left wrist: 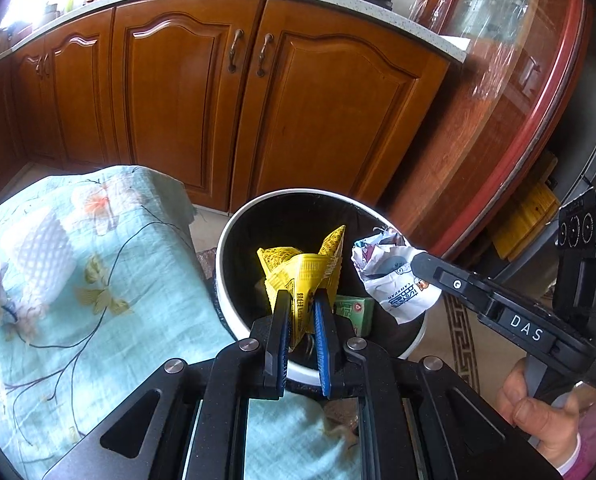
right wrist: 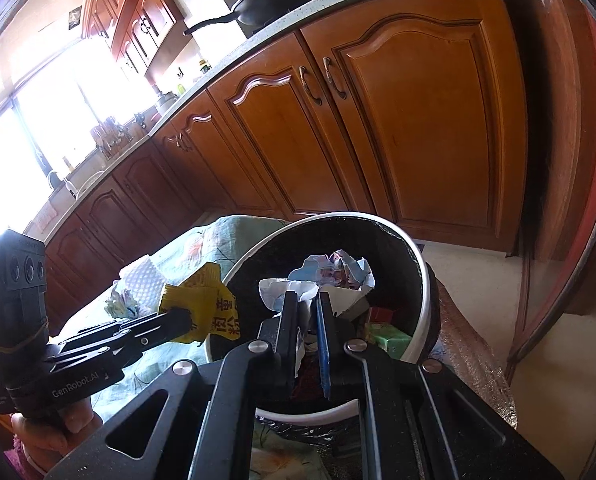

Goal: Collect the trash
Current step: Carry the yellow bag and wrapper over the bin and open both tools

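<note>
both hand-held grippers are parked over the white trash bin [left wrist: 234,312], left hand-held gripper [left wrist: 302,304] clamped on a yellow wrapper [left wrist: 298,268], right hand-held gripper [right wrist: 308,300] at 3 o'clock pinching crumpled white paper [right wrist: 330,276], ready to drop

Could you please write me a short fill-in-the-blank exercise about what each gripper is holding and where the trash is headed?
1. The left gripper is shut on a crumpled ____ wrapper.
2. The right gripper grips a crumpled white packet above the ____-rimmed bin.
3. The surface beside the bin is draped in a floral ____.

Missing words: yellow; white; cloth
</note>
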